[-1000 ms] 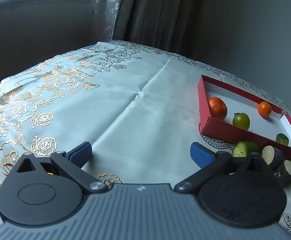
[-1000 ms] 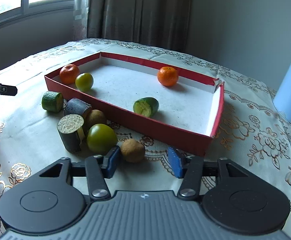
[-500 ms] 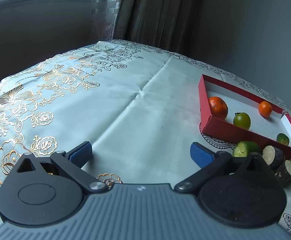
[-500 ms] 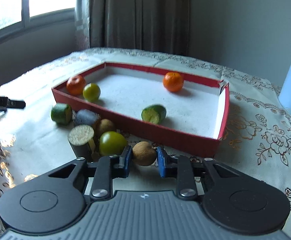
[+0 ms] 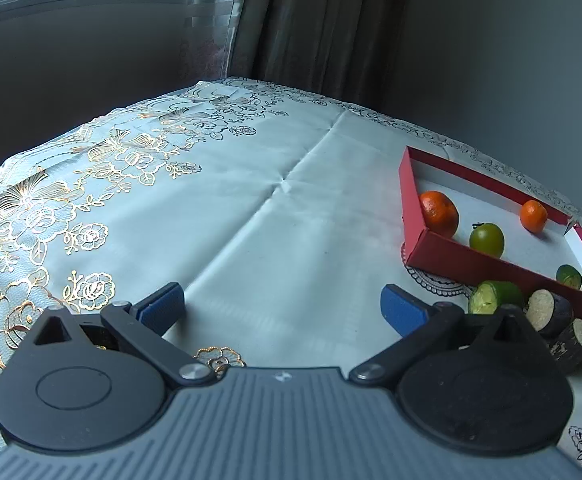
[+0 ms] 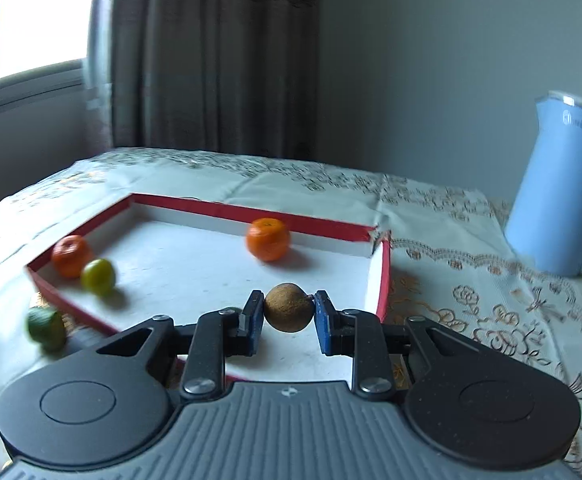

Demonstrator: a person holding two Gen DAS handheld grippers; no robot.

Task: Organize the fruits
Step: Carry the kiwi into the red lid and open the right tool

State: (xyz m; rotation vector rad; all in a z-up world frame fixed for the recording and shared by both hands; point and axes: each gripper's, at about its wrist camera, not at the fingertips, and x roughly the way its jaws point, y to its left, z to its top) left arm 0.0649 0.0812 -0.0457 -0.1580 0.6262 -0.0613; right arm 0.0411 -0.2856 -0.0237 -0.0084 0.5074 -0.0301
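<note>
My right gripper (image 6: 289,314) is shut on a small round brown fruit (image 6: 289,307), lifted above the white floor of the red tray (image 6: 383,272). In that tray lie two oranges (image 6: 267,239) (image 6: 71,255) and a green round fruit (image 6: 98,277). A cut green piece (image 6: 47,327) lies outside its front wall. My left gripper (image 5: 281,308) stands open low over bare tablecloth, left of the red tray (image 5: 435,248). Beside the tray's front wall lie a cut green piece (image 5: 491,298) and two dark cut cylinders (image 5: 549,310).
A light blue jug (image 6: 559,188) stands at the right, behind the tray's right end. The white tablecloth with gold flowers (image 5: 91,208) covers the table. Curtains and a window (image 6: 35,36) lie beyond the far edge.
My right gripper closed on the brown fruit, then rose and moved forward over the tray with it. The left gripper has stayed where it was.
</note>
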